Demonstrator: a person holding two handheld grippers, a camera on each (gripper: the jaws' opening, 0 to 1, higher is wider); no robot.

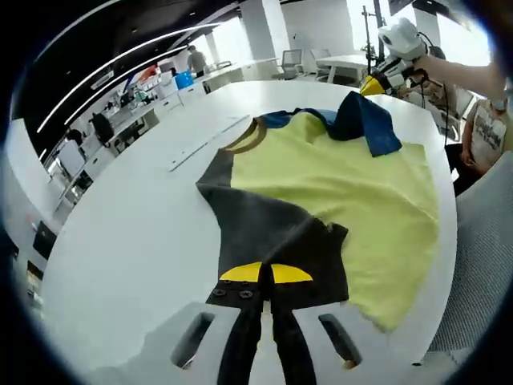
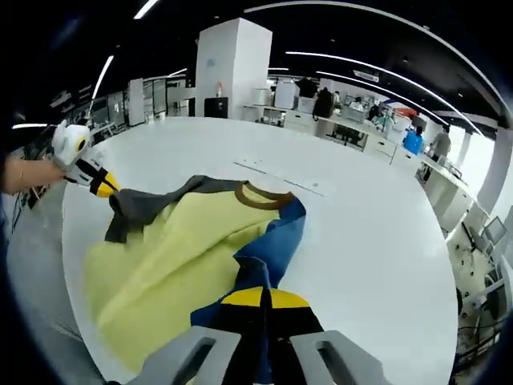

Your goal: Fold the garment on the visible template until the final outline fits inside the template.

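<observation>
In the left gripper view, the left gripper (image 1: 266, 281) is clamped on the grey sleeve (image 1: 272, 233) of the garment (image 1: 337, 192), which spreads ahead across the white table (image 1: 136, 233). Its brown collar (image 1: 247, 138) points away to the left. Beyond, the right gripper (image 1: 377, 80) pinches the blue sleeve (image 1: 365, 120); in the right gripper view its jaws are closed on that sleeve. Farther left lies a pale strip (image 1: 207, 143).

No readable text, labels, brands or numbers in either view. Shirt (image 1: 337, 184) is plain colour blocks with no print. Desk (image 2: 361, 233) surface is unmarked. Background items are too small and blurred to read.
</observation>
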